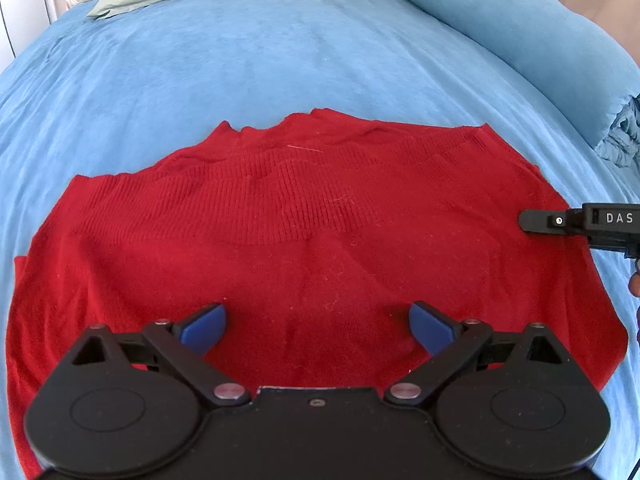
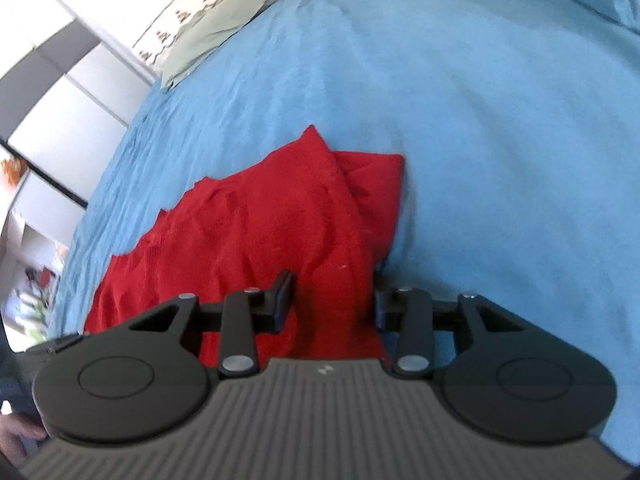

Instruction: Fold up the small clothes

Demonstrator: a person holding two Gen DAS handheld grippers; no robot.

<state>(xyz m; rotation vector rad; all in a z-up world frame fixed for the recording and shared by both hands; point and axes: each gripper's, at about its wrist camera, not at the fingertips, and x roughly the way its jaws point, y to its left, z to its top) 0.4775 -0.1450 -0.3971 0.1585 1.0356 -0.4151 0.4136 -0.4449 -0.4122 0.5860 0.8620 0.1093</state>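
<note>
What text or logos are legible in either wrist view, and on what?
"DAS": white letters on the black body of the right claw, at the right edge of the left wrist view; the frame edge may cut the word off.
A small pale logo on the ribbed grey housing in the right wrist view: too small to read.
Red sweater: no text visible.

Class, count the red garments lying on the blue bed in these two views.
1: a red sweater spread on the blue bed, beneath the left gripper and between the right gripper fingers. None hidden that I can tell.

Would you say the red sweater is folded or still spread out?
Partly folded: red sweater lies flat on the bed, layers overlapping.
</note>
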